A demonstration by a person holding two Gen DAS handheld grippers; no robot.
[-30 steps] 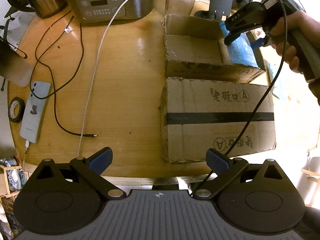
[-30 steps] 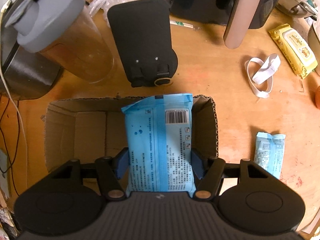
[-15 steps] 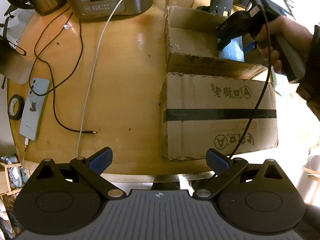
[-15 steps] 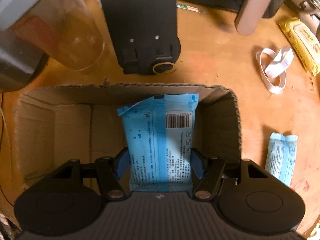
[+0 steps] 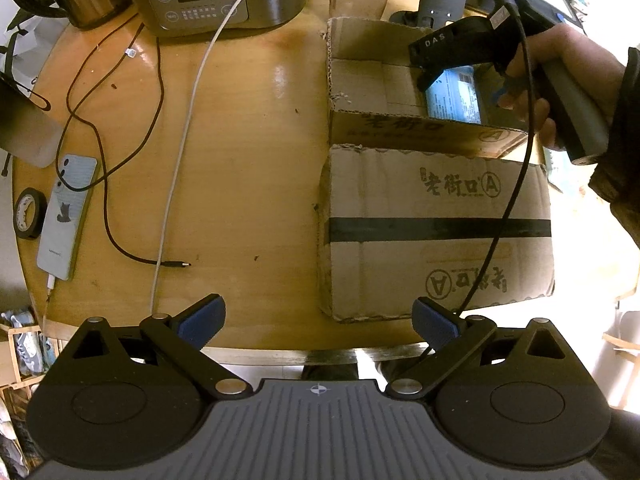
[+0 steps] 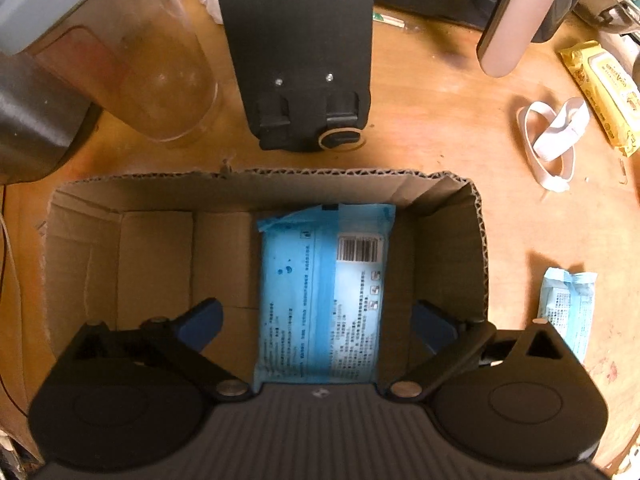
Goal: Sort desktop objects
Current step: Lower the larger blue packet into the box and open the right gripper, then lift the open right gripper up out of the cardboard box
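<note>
Wooden round table (image 5: 248,152), cluttered: a phone (image 5: 66,216) and cables at the left. Left gripper (image 5: 318,322) hangs over the table edge, jaws wide apart, holding nothing. Further right, the right gripper (image 6: 316,322) points down into the open cardboard box (image 6: 156,256), jaws opening, clear of the blue wipes pack (image 6: 320,292) lying flat inside between them
</note>
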